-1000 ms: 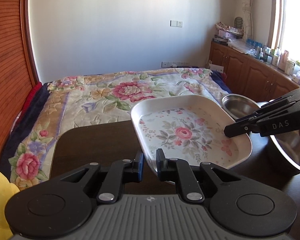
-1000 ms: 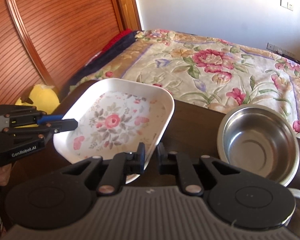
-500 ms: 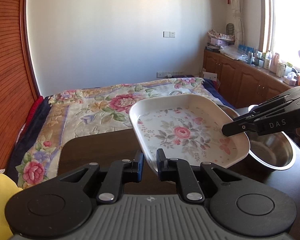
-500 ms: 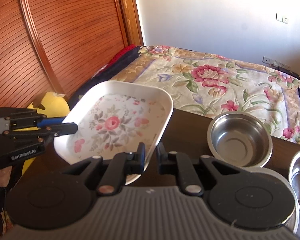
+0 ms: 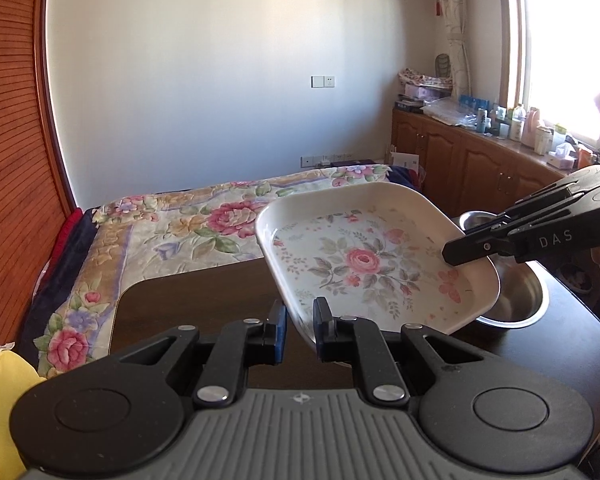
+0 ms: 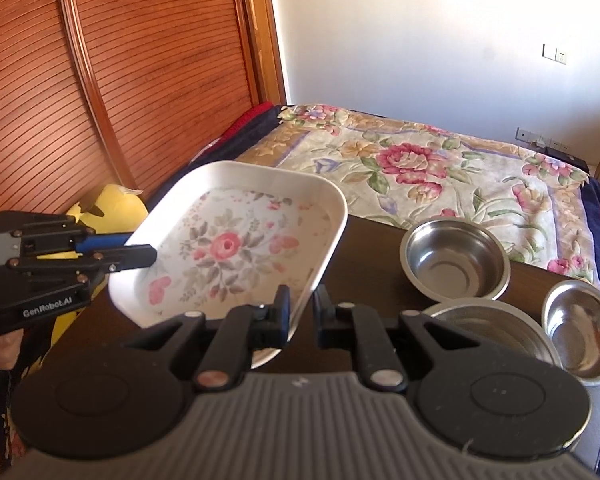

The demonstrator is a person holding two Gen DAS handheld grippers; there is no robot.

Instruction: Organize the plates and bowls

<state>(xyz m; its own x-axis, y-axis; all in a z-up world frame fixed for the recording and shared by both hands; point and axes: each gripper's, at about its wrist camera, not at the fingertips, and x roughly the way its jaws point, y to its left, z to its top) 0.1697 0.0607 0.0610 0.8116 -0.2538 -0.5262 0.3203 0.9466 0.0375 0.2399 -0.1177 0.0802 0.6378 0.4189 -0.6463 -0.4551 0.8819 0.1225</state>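
Note:
A white rectangular plate (image 5: 360, 264) with a pink rose pattern hangs tilted above the dark table (image 5: 200, 300), held by two opposite rims. My left gripper (image 5: 300, 328) is shut on its near rim, and my right gripper (image 5: 452, 250) pinches the far right rim. In the right wrist view the plate (image 6: 228, 248) is clamped at its near corner by my right gripper (image 6: 302, 312), while my left gripper (image 6: 148, 256) grips its left edge. Three steel bowls stand on the table to the right: a middle one (image 6: 456, 260), a small one (image 6: 580, 328) and a wide one (image 6: 488, 328).
A bed with a floral cover (image 6: 420, 160) lies just beyond the table (image 6: 372, 264). A yellow soft toy (image 6: 112, 204) sits left of the table by the wooden slatted wall (image 6: 100, 80). Wooden cabinets (image 5: 480, 176) crowded with bottles run under the window.
Both grippers have risen together with the plate still clamped between them. The table and bed have dropped lower in both views, and more steel bowls have come into the right wrist view.

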